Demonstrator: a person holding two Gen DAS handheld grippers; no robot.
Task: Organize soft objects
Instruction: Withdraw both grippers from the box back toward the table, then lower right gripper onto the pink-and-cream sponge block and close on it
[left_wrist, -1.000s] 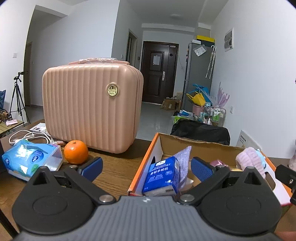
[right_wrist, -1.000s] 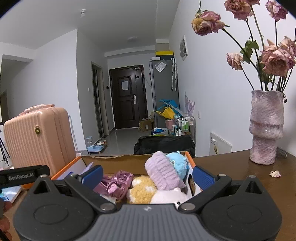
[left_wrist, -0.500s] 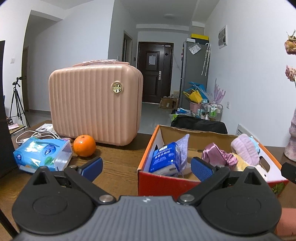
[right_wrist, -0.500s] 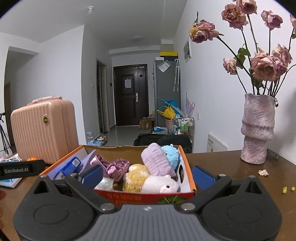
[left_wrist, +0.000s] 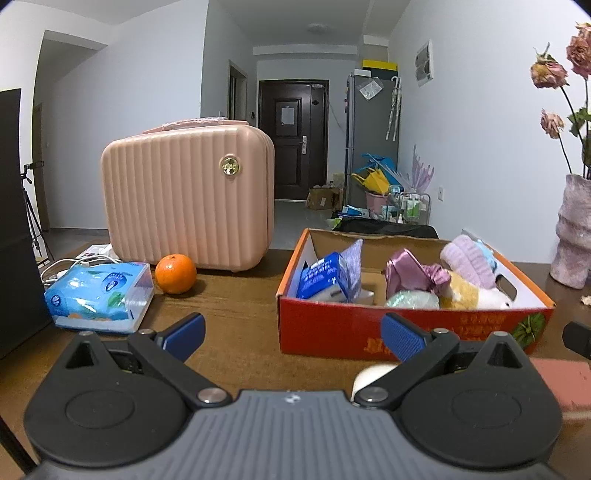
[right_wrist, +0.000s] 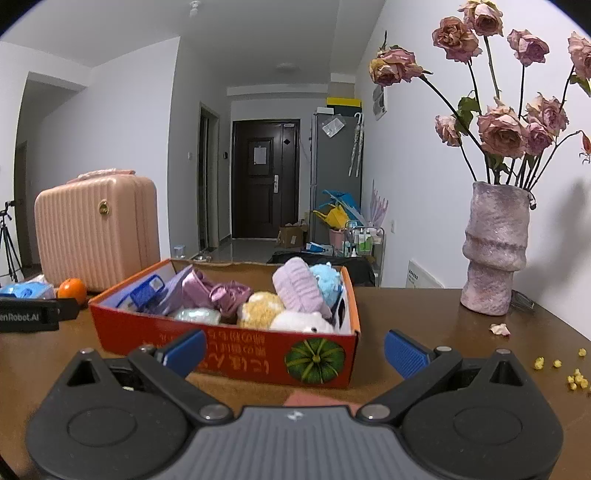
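A pink ribbed suitcase (left_wrist: 188, 197) stands on the table; an orange (left_wrist: 175, 273) and a tissue pack (left_wrist: 99, 295) lie just beside it.

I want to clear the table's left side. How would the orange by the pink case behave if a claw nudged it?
The orange is round and sits free on the table, so it would probably roll. Its skin looks smooth, so it may slip from a shallow pinch. It likely feels firm, unlike the plush toys.

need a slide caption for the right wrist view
Open right gripper faces a red cardboard box of soft toys, beside a vase of dried roses.
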